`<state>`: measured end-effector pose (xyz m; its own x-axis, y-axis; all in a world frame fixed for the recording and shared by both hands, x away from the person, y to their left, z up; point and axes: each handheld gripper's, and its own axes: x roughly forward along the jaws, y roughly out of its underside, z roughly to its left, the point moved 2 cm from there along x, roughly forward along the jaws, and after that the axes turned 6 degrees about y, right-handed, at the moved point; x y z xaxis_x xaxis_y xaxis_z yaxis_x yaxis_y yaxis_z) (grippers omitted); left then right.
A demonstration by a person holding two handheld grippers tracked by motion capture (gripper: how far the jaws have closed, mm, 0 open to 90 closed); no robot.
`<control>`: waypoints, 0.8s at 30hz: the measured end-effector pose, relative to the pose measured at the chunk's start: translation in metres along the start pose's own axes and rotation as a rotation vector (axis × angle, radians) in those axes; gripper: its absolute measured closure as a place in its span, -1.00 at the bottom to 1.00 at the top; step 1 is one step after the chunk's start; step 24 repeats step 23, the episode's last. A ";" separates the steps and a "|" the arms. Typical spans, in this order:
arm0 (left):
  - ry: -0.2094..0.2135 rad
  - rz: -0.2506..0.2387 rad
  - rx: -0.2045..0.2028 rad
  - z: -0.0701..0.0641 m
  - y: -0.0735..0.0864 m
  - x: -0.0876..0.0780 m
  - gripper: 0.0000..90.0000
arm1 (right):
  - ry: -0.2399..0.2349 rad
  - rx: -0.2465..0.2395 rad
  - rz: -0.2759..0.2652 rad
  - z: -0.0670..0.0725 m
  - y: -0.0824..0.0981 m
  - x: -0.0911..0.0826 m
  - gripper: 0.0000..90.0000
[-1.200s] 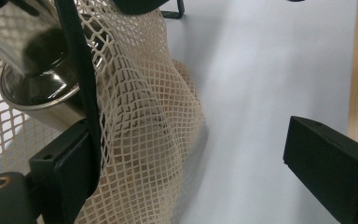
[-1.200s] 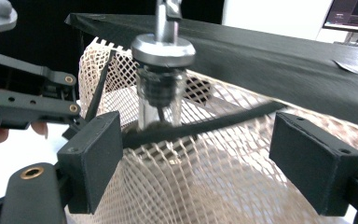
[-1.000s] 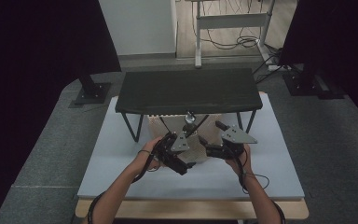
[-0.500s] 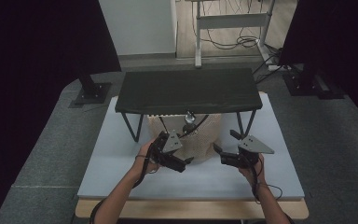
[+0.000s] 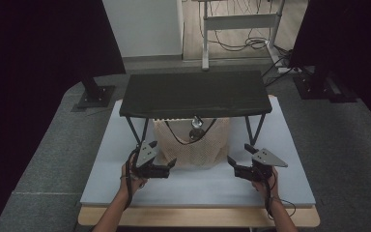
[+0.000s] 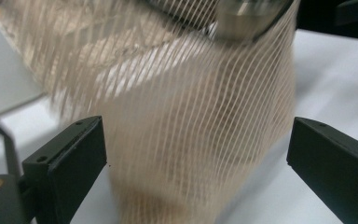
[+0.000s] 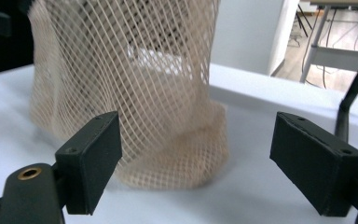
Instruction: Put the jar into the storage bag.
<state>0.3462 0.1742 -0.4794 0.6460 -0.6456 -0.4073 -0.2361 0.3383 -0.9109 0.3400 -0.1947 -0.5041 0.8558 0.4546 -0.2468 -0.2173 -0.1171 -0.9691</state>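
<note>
A beige mesh bag hangs under a black stand from a metal clip, its bottom resting on the pale mat. My left gripper sits low at the bag's lower left corner, jaws open. In the left gripper view the blurred mesh lies between the wide-apart jaws of that gripper without touching the pads, and the clip shows above. My right gripper is open at the bag's lower right. The right gripper view has the bag just ahead of its spread jaws.
The stand's thin black legs come down on the mat on either side of the bag. A black cord loops across the mesh. Dark floor surrounds the table, with a metal frame and cables behind.
Both hands have moved apart from the middle, down and toward the table's near edge, and now flank the bag's lower corners. The bag now shows between them.
</note>
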 end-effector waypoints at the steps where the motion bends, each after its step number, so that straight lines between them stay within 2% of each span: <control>1: -0.002 0.011 -0.016 0.001 0.007 -0.001 -0.90 | 0.005 -0.005 0.008 -0.001 0.002 0.000 -0.65; 5: -0.021 0.050 -0.071 0.007 0.032 -0.002 -0.90 | 0.021 -0.005 0.038 -0.005 0.012 -0.002 -0.65; 8: -0.050 0.050 -0.115 0.013 0.044 -0.002 -0.90 | 0.046 0.006 0.069 -0.008 0.019 -0.003 -0.65; 10: -0.074 0.085 -0.104 0.017 0.047 -0.002 -0.90 | 0.063 0.004 0.087 -0.011 0.023 -0.002 -0.65; 11: -0.084 0.081 -0.105 0.018 0.048 -0.003 -0.89 | 0.069 0.003 0.092 -0.011 0.025 -0.002 -0.65; 13: -0.066 0.075 -0.122 0.020 0.051 -0.004 -0.88 | 0.077 -0.004 0.095 -0.012 0.026 -0.002 -0.66; 15: -0.076 0.093 -0.115 0.021 0.055 -0.002 -0.88 | 0.083 -0.014 0.099 -0.012 0.026 -0.001 -0.67; 20: -0.065 0.124 -0.098 0.017 0.063 0.002 -0.88 | 0.099 -0.036 0.100 -0.012 0.026 0.000 -0.68; 24: -0.049 0.122 -0.103 0.017 0.063 0.002 -0.89 | 0.098 -0.050 0.100 -0.012 0.027 -0.001 -0.68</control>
